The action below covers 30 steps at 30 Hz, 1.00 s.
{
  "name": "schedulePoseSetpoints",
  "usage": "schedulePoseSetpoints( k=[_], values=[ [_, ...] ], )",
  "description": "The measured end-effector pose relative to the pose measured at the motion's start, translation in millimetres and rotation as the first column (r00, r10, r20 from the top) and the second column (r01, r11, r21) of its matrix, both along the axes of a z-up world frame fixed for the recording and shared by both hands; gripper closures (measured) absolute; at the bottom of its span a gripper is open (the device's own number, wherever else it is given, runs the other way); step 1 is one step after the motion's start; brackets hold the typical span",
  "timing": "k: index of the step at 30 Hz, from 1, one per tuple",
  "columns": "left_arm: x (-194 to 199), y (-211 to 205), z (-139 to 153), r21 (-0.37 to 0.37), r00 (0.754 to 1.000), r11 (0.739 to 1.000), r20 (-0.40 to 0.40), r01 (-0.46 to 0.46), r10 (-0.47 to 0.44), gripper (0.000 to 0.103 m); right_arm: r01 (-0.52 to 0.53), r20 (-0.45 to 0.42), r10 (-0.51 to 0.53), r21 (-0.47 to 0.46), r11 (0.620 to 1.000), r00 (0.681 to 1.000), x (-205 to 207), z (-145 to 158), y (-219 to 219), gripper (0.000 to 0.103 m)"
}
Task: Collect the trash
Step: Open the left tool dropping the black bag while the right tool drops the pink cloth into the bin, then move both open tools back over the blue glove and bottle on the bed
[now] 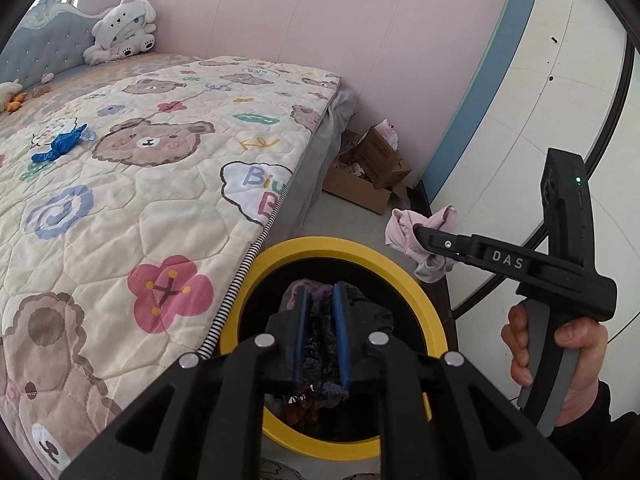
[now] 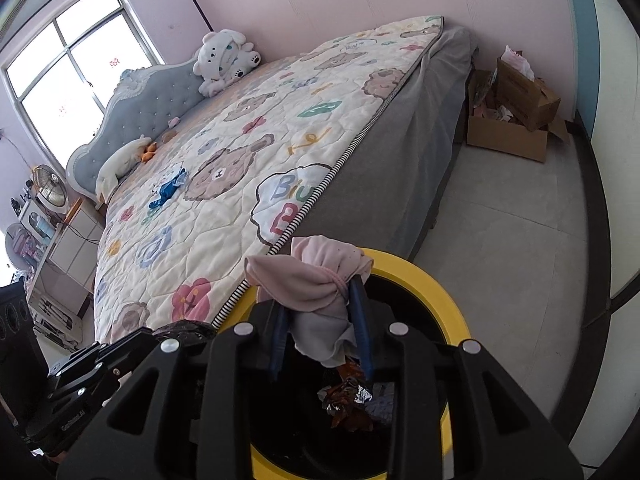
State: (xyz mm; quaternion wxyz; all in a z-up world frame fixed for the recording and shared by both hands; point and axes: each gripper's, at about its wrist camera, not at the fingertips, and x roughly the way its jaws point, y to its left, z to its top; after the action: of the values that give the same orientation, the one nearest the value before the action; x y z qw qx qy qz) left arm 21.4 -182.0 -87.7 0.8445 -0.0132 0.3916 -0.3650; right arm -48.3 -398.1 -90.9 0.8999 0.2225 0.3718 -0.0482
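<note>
- The yellow-rimmed bin stands on the floor against the near corner of the bed, its dark mouth open upward under both claws.
- Inside the bin lie crumpled foil wrappers, brown and silver, on the dark bottom; more dark, crinkled stuff sits beside them, too dim to name.
- The left claw hangs right over the bin mouth with its blue pads narrowly apart, clamped on a dark crumpled wrapper that fills the gap between them.
- The right claw is closed on a pink cloth wad, which bulges above and droops below the blue pads, over the bin's rim on the bed side.
- In the left wrist view the same wad hangs at the right claw's tip, above the bin's far right rim, and a hand grips the handle.
- A blue wrapper lies on the quilt toward the middle of the bed, well apart from the bin.
- A white plush toy sits at the headboard.
- Open cardboard boxes stand on the floor by the bed's far foot corner, against the pink wall, with paper scraps and a pink cloth in them.
</note>
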Motion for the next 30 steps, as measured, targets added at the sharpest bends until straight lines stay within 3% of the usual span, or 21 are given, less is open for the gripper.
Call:
schedulePoseSetpoints(
  k=[3,7,11,19,30],
  values=[
    [0.9,1.7,-0.5,-0.005,1.000,1.000,-0.007,-0.006,0.006,0.078,0.017,0.003,-0.017,-0.013,1.000,1.000,-1.1,0.5,-1.3,0.066],
    [2.8,6.0,0.7,-0.030,1.000,0.999,-0.019,-0.014,0.014,0.052,0.047,0.011,-0.047,-0.009,0.999,0.999,-1.7,3.5,-7.3,0.059],
    [6.2,11.1,1.5,-0.046,0.999,0.999,-0.024,-0.028,0.027,0.039,0.069,0.028,-0.068,-0.011,0.998,0.997,-2.6,9.6,-12.4,0.057],
    [19.2,26.8,4.9,-0.062,0.997,0.995,-0.016,-0.077,0.076,0.034,0.051,0.095,-0.050,-0.010,0.999,0.994,1.7,23.7,-10.7,0.049],
    [45.5,78.8,29.3,-0.102,0.975,0.971,0.026,-0.218,0.222,0.034,-0.030,0.147,0.036,-0.044,0.999,0.989,31.8,43.8,22.3,0.046]
  ],
)
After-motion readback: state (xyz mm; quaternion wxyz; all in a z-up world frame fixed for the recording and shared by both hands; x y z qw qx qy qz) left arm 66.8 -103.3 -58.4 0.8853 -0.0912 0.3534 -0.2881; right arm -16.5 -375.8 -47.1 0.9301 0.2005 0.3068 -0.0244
